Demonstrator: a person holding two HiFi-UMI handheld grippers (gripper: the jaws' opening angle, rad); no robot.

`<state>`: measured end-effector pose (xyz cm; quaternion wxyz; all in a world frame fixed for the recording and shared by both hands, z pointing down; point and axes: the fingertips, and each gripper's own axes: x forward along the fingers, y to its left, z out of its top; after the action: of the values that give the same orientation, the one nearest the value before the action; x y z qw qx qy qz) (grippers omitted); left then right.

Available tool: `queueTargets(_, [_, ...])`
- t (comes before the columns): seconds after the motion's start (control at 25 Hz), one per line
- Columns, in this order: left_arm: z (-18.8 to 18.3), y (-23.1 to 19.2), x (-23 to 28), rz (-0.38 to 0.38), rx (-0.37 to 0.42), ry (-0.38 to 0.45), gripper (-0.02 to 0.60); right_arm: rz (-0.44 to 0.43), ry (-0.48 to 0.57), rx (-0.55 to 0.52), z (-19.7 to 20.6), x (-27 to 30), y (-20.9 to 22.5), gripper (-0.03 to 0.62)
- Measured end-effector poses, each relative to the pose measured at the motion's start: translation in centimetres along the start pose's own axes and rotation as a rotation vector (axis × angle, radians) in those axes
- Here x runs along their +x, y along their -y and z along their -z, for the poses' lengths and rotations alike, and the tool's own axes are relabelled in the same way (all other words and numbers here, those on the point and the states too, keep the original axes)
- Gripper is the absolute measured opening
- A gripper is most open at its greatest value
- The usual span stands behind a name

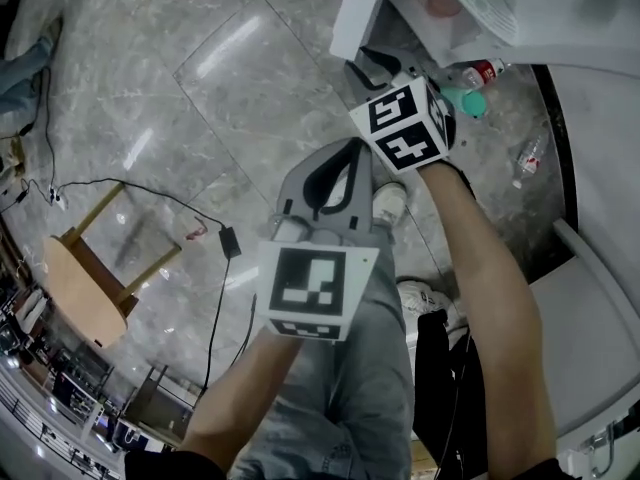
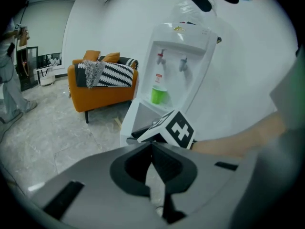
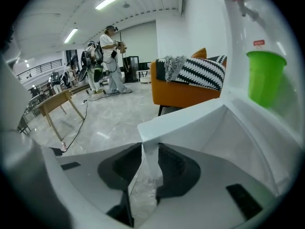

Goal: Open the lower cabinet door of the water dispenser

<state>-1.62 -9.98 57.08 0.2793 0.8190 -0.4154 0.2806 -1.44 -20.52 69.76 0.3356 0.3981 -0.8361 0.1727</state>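
Observation:
The white water dispenser (image 2: 181,46) stands against the wall with a green cup (image 2: 158,95) under its taps. Its lower cabinet door (image 1: 358,8) stands swung out from the cabinet. My right gripper (image 1: 368,65) is at the door's free edge. In the right gripper view that white door edge (image 3: 151,163) runs between the jaws, and my right gripper (image 3: 148,149) is shut on it. My left gripper (image 1: 352,150) hangs lower, over the floor and apart from the dispenser. The left gripper view shows my left gripper (image 2: 152,146) shut with nothing in it.
An orange sofa (image 2: 100,87) with striped cushions stands left of the dispenser. Bottles (image 1: 482,71) lie on the floor by the cabinet. A wooden stool (image 1: 85,278) and a black cable (image 1: 215,298) are on the marble floor at left. A person (image 3: 107,56) stands far off.

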Motion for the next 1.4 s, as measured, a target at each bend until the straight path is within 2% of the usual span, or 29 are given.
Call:
queueTargets(0.12, [0.1, -1.4, -0.4, -0.029, -0.039, 0.000, 0.011, -0.022, 0.003, -0.042, -1.2, 0.9, -0.9, 0.099])
queueTargets(0.24, [0.3, -2.5, -0.4, -0.031, -0.038, -0.002, 0.011, -0.063, 0.001, -0.070, -2.3, 1.7, -1.7, 0.086])
queueTargets(0.4, [0.3, -3.6, -0.5, -0.041, -0.059, -0.003, 0.011, -0.172, 0.011, -0.001, -3.5, 2.9, -2.4, 0.071])
queueTargets(0.6, [-0.2, -4.8, -0.7, -0.059, -0.074, 0.007, 0.011, -0.209, 0.018, 0.047, -4.6, 4.2, -2.5, 0.063])
queueTargets(0.64, [-0.4, -5.0, -0.8, -0.062, -0.076, 0.009, 0.011, -0.214, 0.021, 0.054, -4.9, 4.5, -2.5, 0.013])
queueTargets(1.2, [-0.3, -8.0, -1.9, -0.113, -0.109, 0.014, 0.011, -0.169, -0.001, 0.018, -9.7, 9.4, -2.5, 0.010])
queueTargets(1.4, [-0.3, -9.1, -2.3, -0.143, -0.144, 0.017, 0.011, -0.157, -0.028, 0.034, -11.1, 10.8, -2.2, 0.010])
